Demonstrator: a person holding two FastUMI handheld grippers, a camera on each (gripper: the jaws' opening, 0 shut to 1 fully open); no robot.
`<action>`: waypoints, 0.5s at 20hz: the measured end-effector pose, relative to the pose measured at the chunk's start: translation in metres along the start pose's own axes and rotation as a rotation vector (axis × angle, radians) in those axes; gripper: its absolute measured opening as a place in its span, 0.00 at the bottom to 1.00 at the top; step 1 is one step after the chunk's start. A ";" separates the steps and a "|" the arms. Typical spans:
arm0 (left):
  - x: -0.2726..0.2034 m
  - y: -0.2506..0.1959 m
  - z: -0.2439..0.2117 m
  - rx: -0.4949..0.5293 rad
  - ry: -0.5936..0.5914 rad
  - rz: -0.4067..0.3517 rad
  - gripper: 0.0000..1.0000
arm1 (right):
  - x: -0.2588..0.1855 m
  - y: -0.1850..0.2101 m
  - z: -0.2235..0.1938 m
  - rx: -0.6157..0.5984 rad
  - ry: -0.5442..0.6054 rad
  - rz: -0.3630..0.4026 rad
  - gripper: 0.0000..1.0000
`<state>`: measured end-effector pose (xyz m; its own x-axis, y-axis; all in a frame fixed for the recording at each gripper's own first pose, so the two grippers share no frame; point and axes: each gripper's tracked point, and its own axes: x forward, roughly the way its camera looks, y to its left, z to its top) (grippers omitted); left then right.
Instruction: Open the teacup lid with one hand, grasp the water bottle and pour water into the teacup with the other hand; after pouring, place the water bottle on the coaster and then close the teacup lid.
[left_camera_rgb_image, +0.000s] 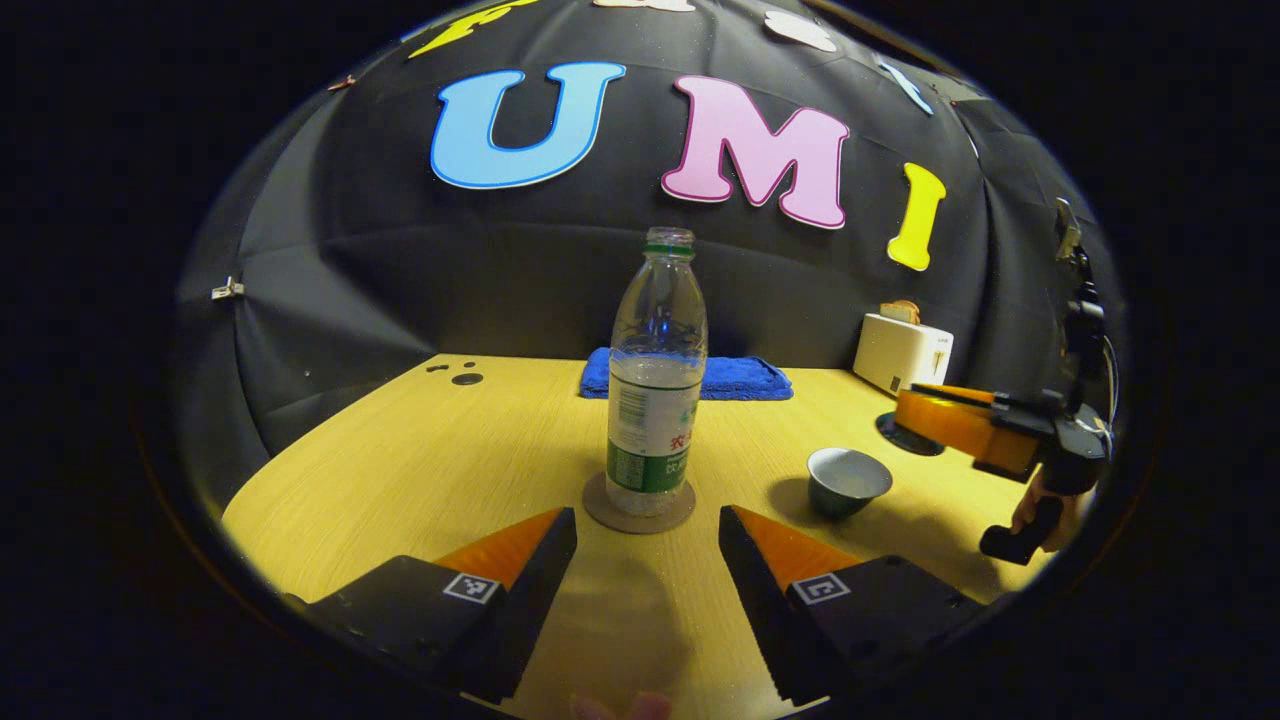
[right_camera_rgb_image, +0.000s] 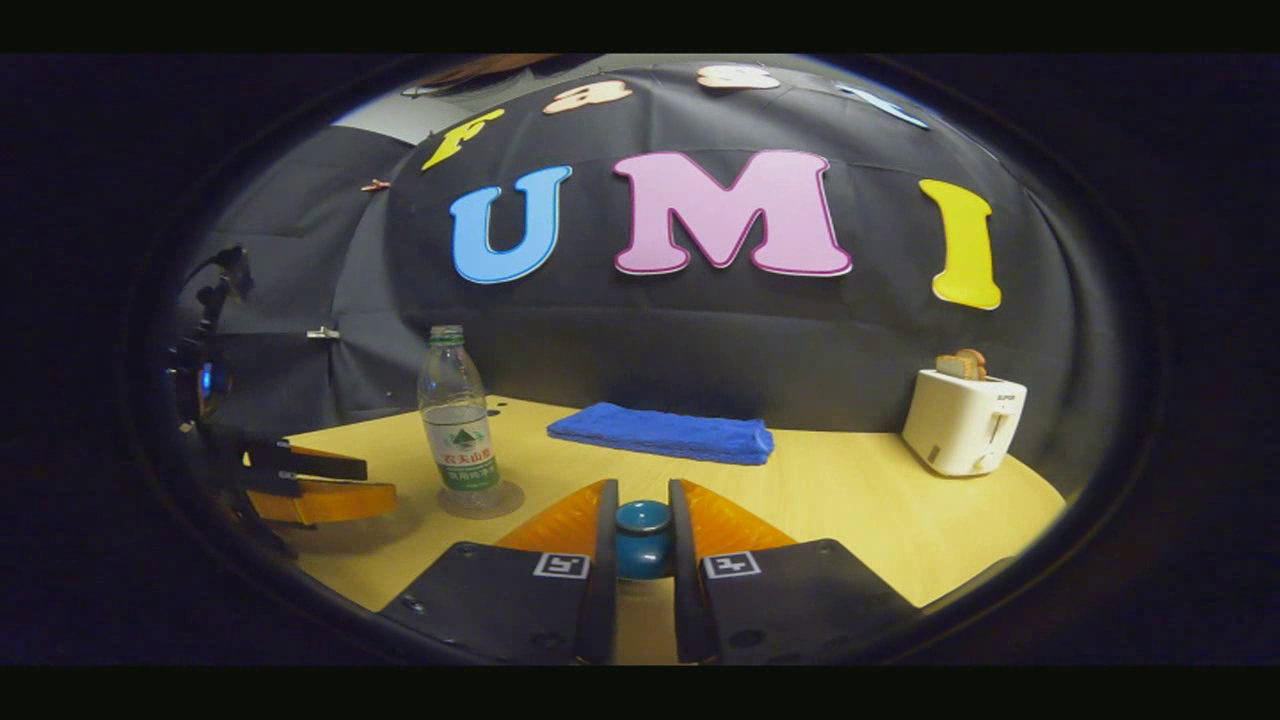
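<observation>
Standing upright on the round coaster (left_camera_rgb_image: 640, 512), the water bottle (left_camera_rgb_image: 655, 385) is uncapped and sits just ahead of the left gripper (left_camera_rgb_image: 648, 545), whose jaws are wide apart and touch nothing. The teacup (left_camera_rgb_image: 848, 481) is uncovered on the bench (left_camera_rgb_image: 450, 450), to the right of the bottle. The right gripper (right_camera_rgb_image: 641, 540) has its jaws clamped on the blue teacup lid (right_camera_rgb_image: 642, 535). A blue towel (right_camera_rgb_image: 662, 432) and a white toaster (right_camera_rgb_image: 962, 420) are at the back.

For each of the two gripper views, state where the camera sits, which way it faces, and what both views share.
Left gripper view: rides on the left tongs, jaws open, facing the water bottle on its coaster.
Right gripper view: rides on the right tongs, facing the booth wall, closed on the teacup lid.
Shared: bottle, blue towel, toaster, table.
</observation>
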<state>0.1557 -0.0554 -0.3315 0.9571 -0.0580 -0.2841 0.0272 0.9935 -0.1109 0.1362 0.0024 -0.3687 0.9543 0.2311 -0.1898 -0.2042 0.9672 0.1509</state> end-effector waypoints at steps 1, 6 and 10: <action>-0.005 -0.004 0.000 0.007 -0.010 -0.003 0.90 | 0.003 0.004 -0.001 0.002 0.000 0.003 0.22; -0.021 -0.029 -0.003 0.025 -0.015 -0.053 0.90 | 0.020 0.016 -0.020 0.022 0.035 0.018 0.22; -0.024 -0.033 -0.007 0.047 -0.006 -0.079 0.90 | 0.027 0.017 -0.027 0.036 0.053 0.020 0.27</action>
<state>0.1301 -0.0877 -0.3274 0.9530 -0.1359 -0.2708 0.1162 0.9894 -0.0877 0.1524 0.0277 -0.3971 0.9371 0.2560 -0.2371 -0.2138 0.9583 0.1898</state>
